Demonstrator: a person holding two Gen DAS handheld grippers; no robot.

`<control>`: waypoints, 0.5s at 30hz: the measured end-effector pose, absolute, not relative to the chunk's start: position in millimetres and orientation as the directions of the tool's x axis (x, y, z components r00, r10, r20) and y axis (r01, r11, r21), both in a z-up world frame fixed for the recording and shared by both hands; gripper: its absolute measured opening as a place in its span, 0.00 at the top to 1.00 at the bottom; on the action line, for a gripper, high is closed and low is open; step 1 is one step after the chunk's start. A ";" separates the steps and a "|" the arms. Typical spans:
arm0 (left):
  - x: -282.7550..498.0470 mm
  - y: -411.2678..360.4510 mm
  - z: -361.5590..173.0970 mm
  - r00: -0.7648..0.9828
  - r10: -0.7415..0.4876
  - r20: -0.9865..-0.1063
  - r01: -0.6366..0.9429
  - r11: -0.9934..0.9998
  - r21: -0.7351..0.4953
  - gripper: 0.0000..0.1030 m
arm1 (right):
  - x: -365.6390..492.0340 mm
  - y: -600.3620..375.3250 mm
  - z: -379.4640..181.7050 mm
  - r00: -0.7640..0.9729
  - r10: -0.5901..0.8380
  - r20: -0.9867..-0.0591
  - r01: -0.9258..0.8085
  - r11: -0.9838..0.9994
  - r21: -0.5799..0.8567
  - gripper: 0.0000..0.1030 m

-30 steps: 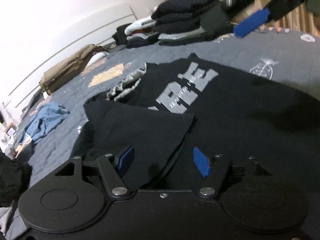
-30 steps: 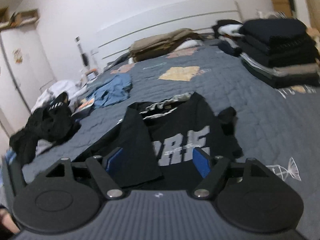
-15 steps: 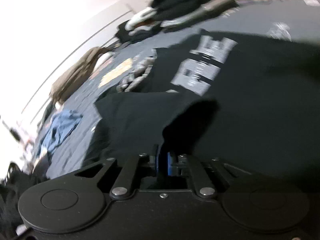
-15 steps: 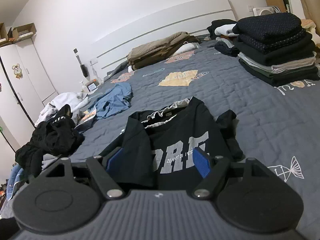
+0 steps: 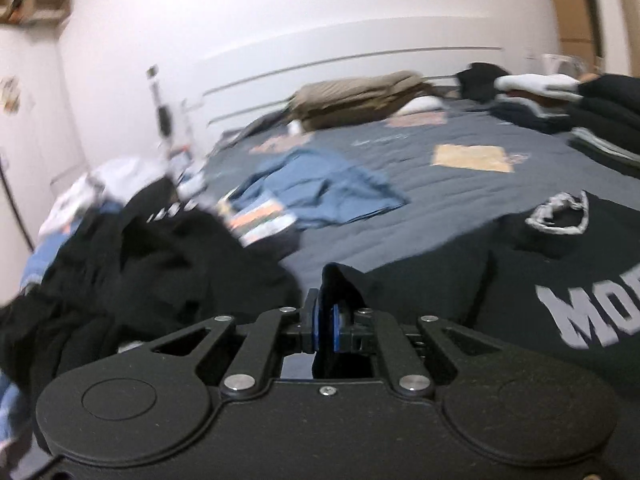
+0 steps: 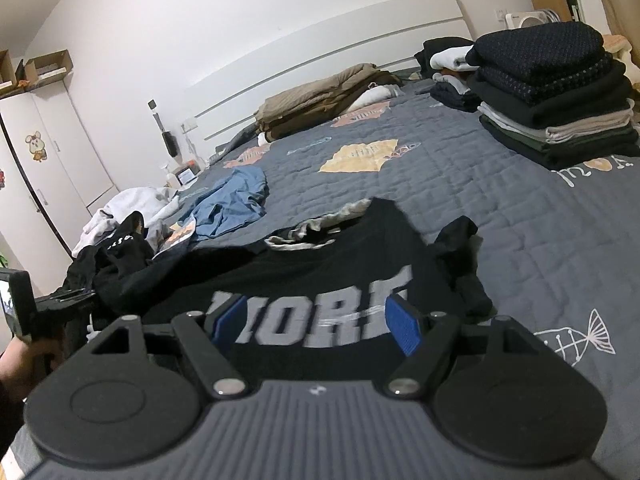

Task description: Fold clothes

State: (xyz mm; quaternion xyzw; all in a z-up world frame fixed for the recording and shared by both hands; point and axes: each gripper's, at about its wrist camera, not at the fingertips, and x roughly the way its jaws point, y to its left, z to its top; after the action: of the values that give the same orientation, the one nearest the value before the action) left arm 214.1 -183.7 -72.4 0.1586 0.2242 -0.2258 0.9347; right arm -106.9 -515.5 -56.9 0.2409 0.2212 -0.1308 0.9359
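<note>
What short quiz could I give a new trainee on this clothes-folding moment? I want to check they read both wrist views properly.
1. True or false: the right gripper is clamped on the black T-shirt.
2. What does the left gripper pinch? A) blue garment B) black fabric of the T-shirt's sleeve C) nothing
3. Fill in: the folded stack sits on the grey ____.

Key: 1 false, its jaws stand open above the shirt; 2 B; 3 quilt.

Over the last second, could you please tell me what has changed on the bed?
The left hand-held gripper shut on the black T-shirt's folded-over sleeve and pulled it outward, opening the shirt flat. The right hand-held gripper stayed open and still; the folded stack is unchanged.
</note>
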 end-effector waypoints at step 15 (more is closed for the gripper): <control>203.5 -125.6 -72.5 0.782 -0.219 -0.583 0.349 0.930 0.119 0.53 | -115.7 -544.7 -66.5 0.841 -0.217 -0.496 0.436 0.814 0.383 0.27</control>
State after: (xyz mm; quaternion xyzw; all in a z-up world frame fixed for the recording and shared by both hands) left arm 203.5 -125.6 -72.5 0.1107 0.2930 -0.1515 0.9375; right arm -115.7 -544.7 -66.5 0.2486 0.2203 -0.1760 0.9267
